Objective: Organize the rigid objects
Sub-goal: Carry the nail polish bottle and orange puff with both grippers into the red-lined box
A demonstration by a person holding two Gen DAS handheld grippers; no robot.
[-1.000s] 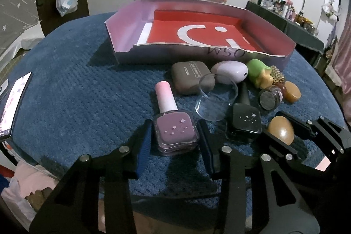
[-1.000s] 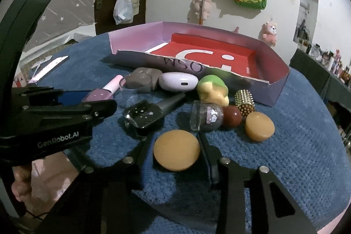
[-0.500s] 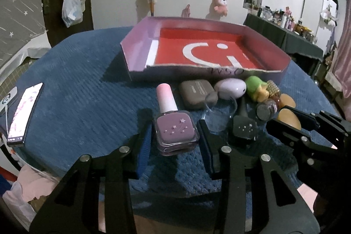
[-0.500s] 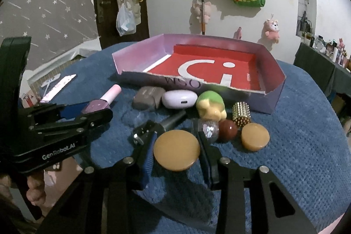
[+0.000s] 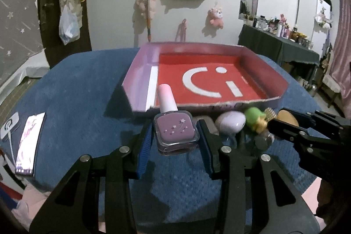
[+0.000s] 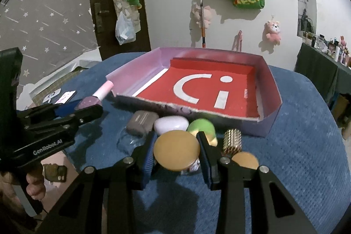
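Purple polish bottle (image 5: 174, 132) and tan disc (image 6: 176, 150) — both lifted, claw-clamped.

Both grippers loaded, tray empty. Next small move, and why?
Probably carry both forward over the tray's near wall, then lower. The left gripper clamps the purple nail polish bottle, the right gripper the tan round disc; both sit short of the tray's torn front edge.

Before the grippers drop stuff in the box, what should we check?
1. Left gripper shut on the polish bottle: ok.
2. Right gripper shut on the gold disc: ok.
3. Both lifted off the blue cloth: ok.
4. Box floor free for both: ok.
5. Grippers apart, not touching: ok.
6. Bottle cap tight: cannot tell.
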